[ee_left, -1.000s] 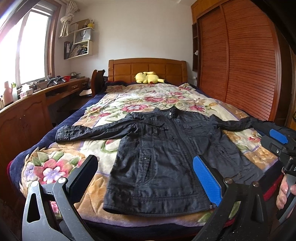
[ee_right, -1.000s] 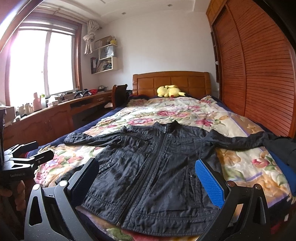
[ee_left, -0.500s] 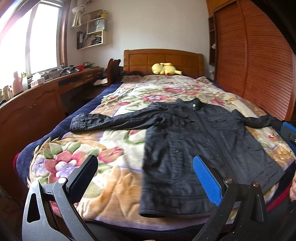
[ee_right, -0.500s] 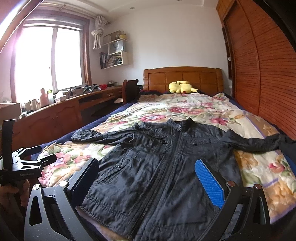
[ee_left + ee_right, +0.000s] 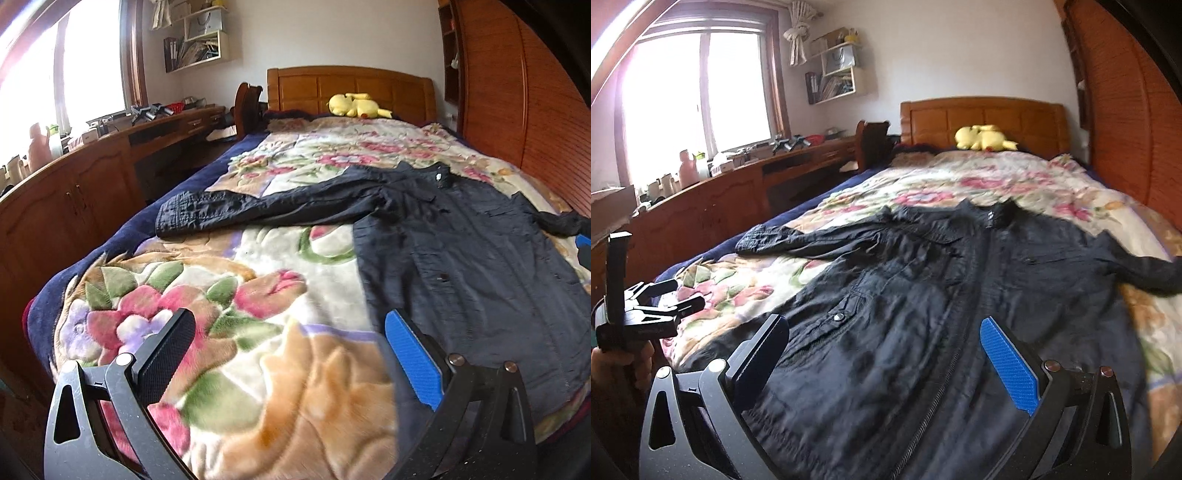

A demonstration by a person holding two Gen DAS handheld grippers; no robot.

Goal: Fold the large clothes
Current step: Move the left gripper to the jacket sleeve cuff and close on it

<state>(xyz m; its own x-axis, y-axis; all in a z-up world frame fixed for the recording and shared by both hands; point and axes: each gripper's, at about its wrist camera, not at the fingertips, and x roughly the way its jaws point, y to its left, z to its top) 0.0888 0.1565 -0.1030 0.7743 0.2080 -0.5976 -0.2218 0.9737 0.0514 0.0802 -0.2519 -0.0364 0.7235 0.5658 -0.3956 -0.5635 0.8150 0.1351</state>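
A black jacket [image 5: 461,251] lies spread flat, front up, on the floral blanket [image 5: 258,295], sleeves stretched out to both sides. It also shows in the right wrist view [image 5: 942,295], zip down the middle. My left gripper [image 5: 291,354] is open and empty, hovering over bare blanket left of the jacket's hem, below the left sleeve [image 5: 229,210]. My right gripper [image 5: 886,354] is open and empty, hovering above the jacket's lower front. The left gripper also shows in the right wrist view [image 5: 679,299], at the left edge.
The bed's wooden headboard [image 5: 351,85] is at the far end with a yellow plush toy [image 5: 354,105] on it. A long wooden desk [image 5: 92,166] with clutter runs along the left under the window. A slatted wooden wardrobe [image 5: 535,122] stands along the right.
Both grippers have moved left and forward over the bed. The left one has shifted off the jacket's hem to above bare blanket. Both stay open.
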